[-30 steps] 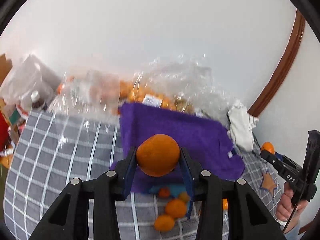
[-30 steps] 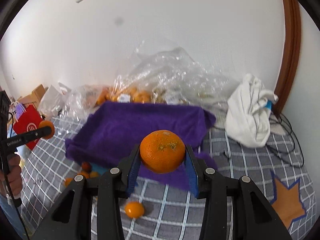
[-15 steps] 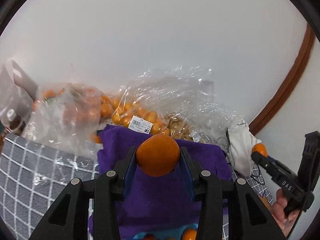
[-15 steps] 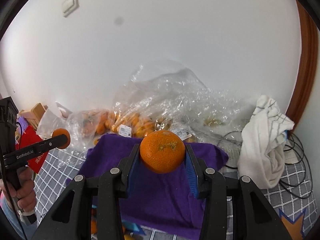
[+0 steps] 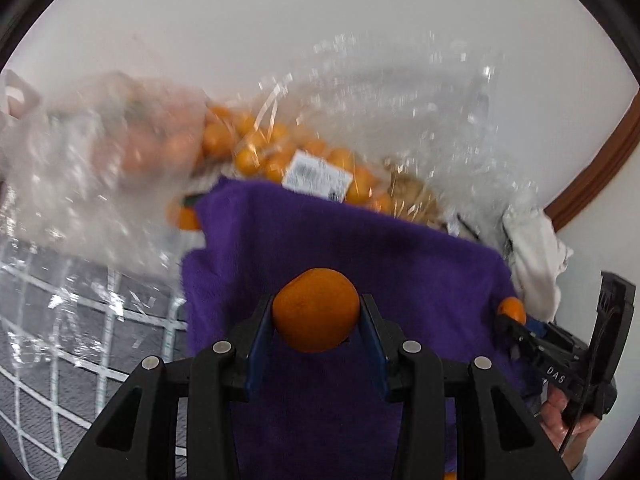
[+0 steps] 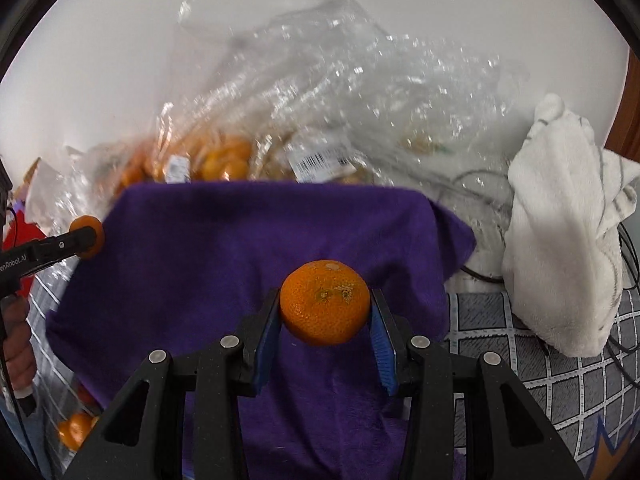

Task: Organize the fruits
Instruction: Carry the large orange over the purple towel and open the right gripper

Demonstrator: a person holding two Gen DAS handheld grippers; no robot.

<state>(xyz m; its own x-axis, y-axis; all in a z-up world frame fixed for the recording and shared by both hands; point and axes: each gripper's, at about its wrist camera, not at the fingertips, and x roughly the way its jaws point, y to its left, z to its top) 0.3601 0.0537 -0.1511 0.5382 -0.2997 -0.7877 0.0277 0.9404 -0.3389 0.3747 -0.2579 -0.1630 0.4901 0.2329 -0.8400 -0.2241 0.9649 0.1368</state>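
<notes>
My left gripper (image 5: 316,322) is shut on an orange mandarin (image 5: 316,309) and holds it above a purple cloth (image 5: 340,248). My right gripper (image 6: 325,316) is shut on a second mandarin (image 6: 325,302) above the same purple cloth (image 6: 224,248). The right gripper with its fruit also shows in the left wrist view (image 5: 516,316) at the right edge. The left gripper with its fruit also shows in the right wrist view (image 6: 86,238) at the left edge.
Clear plastic bags of small oranges (image 5: 256,152) (image 6: 224,160) lie behind the cloth against the white wall. A white towel (image 6: 560,248) sits at the right on the grey checked cover (image 6: 560,392). Loose mandarins (image 6: 74,434) lie at the lower left.
Both grippers have moved forward and lowered toward the purple cloth, each still holding its mandarin. The cloth and bags now fill more of both views.
</notes>
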